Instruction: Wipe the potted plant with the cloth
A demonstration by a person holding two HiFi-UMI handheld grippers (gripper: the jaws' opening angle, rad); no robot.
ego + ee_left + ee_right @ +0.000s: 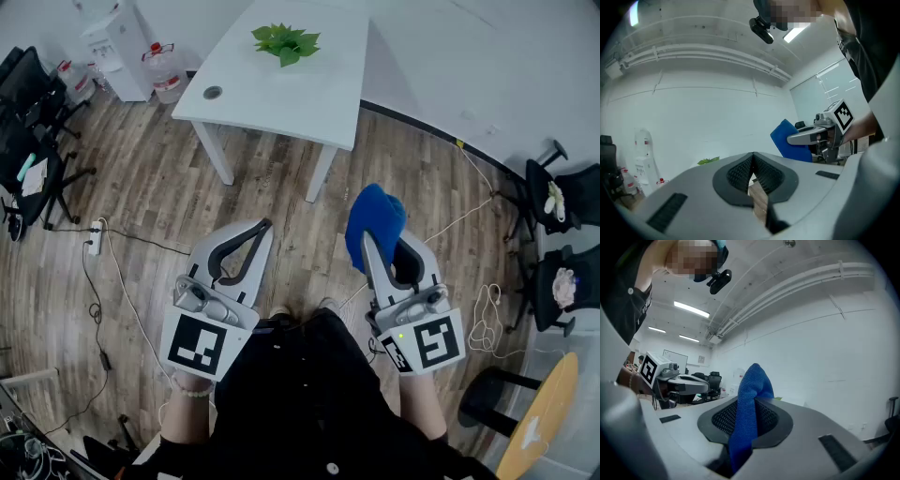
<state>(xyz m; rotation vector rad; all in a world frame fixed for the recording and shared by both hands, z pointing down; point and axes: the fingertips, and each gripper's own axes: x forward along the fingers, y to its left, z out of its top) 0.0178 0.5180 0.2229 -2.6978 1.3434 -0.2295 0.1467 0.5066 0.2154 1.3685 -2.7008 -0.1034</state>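
The potted plant [286, 43] shows as a cluster of green leaves on the white table [309, 89] at the top of the head view; its leaves [708, 161] peek over my left gripper in the left gripper view. My right gripper [367, 236] is shut on the blue cloth [374, 222], which bunches up above its tips; in the right gripper view the cloth [749, 416] stands pinched between the pads. My left gripper [264, 227] is shut and holds nothing. Both grippers are held level above the wooden floor, well short of the table.
Black office chairs [28, 131] and a water dispenser [117, 47] with bottles stand at the left. More chairs [562, 202] and a round wooden tabletop [544, 412] are at the right. A power strip [95, 241] and cables lie on the floor.
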